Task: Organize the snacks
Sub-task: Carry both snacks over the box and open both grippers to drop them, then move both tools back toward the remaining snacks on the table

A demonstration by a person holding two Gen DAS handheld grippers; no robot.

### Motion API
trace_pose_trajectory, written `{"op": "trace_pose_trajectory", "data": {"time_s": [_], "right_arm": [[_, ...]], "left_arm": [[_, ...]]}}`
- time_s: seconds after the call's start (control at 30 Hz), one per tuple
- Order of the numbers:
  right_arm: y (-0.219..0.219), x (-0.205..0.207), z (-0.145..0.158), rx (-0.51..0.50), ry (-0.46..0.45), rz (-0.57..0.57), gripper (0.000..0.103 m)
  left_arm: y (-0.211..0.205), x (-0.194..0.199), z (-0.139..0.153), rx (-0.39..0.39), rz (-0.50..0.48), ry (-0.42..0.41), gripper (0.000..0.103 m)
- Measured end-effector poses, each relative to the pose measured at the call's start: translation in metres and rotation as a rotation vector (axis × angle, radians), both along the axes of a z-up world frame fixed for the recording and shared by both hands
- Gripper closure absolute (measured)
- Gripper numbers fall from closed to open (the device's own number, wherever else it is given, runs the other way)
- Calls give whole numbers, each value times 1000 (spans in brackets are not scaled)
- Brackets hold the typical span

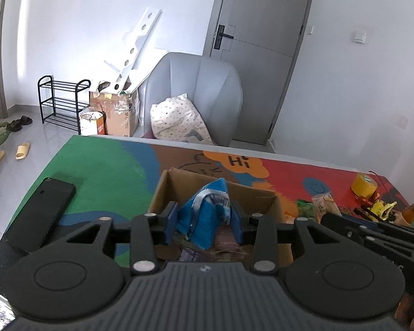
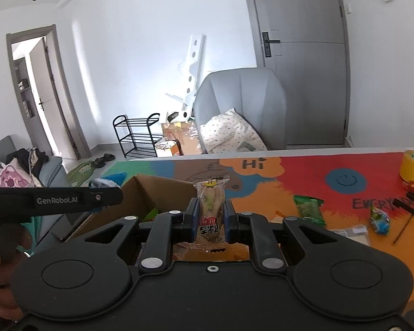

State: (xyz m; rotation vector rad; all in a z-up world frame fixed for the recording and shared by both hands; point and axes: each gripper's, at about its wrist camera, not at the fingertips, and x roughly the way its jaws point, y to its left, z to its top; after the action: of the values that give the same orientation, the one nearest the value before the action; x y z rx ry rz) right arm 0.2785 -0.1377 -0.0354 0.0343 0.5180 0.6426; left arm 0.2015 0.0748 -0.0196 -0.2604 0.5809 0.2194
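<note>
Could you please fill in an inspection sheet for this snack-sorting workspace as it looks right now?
Surface: colourful printed table mat.
Job's things: open cardboard box; blue snack packet; clear wrapped snack; green packet loose on the mat.
Clutter: black phone, yellow tape roll, bottle.
Grippers: left gripper around the blue snack packet over the box; right gripper shut on the clear wrapped snack.
Cables: nothing seen.
Surroundings: grey armchair with cushion, shoe rack, grey door.

both wrist cameras look closely over the cardboard box point(image 1: 215, 193) point(image 2: 151, 193), facing the grey armchair point(image 1: 196, 93) point(image 2: 243, 104) beyond it.
</note>
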Motion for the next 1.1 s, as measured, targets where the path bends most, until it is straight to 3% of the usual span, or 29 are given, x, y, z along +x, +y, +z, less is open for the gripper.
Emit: {"op": "trace_pose_trajectory", "data": {"time_s": [0.13,0.43,0.57,0.7,0.8,1.1], "right_arm": [[11,5,1,-5,2,19,87],[32,17,3,16,23,60,86],[36,19,6,44,34,74,71],[32,19,6,29,28,51,69],[21,19,3,28,43,20,58],[-13,15,3,16,41,-46,44]], "left_arm": [[11,1,-2,-24,28,5,59],[29,-7,-4,-49,74,2,32],[31,-9,-4,-43,92,1,22],[32,-9,-6,-38,111,13,14],[30,-7,-7,-30,119,26,11],[7,-5,-3,-13,75,27,8]]}}
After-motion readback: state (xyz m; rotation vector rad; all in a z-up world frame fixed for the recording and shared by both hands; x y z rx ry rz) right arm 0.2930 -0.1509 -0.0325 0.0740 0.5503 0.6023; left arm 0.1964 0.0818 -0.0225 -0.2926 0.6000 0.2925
